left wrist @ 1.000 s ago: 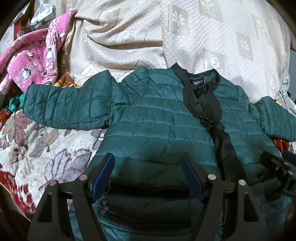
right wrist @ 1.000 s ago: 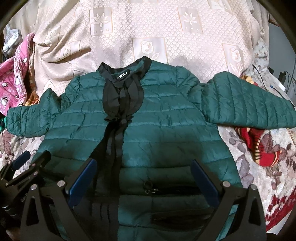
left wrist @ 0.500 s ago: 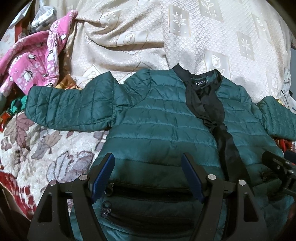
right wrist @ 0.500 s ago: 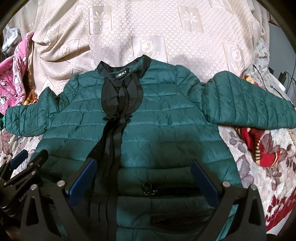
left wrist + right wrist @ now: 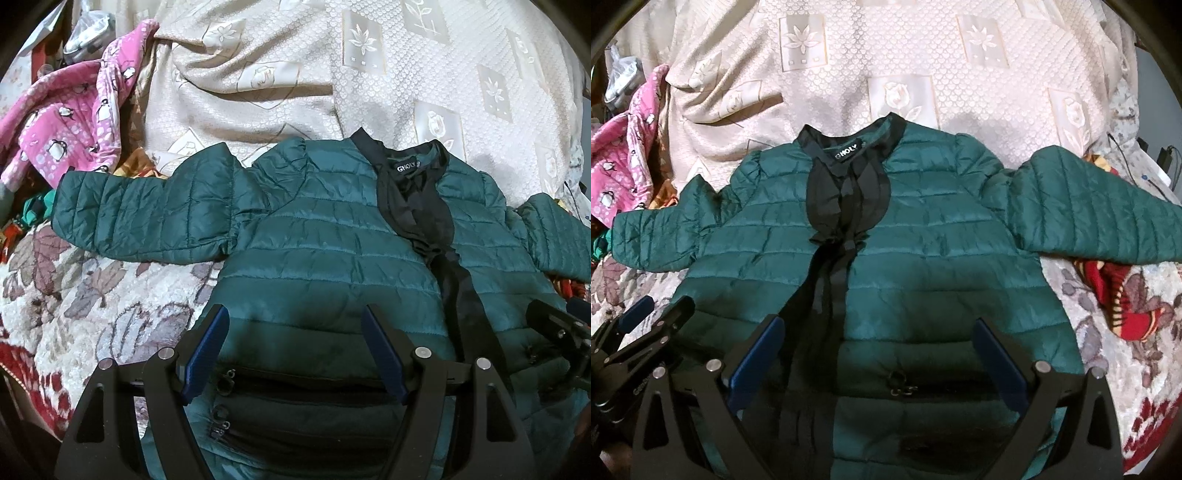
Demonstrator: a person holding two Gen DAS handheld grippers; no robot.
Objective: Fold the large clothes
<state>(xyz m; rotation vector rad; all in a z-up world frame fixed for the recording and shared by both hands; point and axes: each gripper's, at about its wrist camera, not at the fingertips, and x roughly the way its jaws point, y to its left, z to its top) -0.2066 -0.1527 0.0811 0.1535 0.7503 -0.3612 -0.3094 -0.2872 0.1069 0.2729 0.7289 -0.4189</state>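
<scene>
A dark green quilted jacket lies spread front up on the bed, its black collar pointing away from me and both sleeves stretched out to the sides. The left sleeve reaches toward the pink garment. The right sleeve lies over a red cloth. My left gripper hovers open over the jacket's lower left front, above a zip pocket, with nothing between its blue pads. My right gripper stands open over the lower right front, beside the black placket. Each gripper shows at the edge of the other's view.
A beige patterned bedspread covers the bed beyond the jacket. A pink penguin-print garment is heaped at the far left. A floral blanket lies under the left sleeve, a red patterned cloth at the right, and cables at the far right edge.
</scene>
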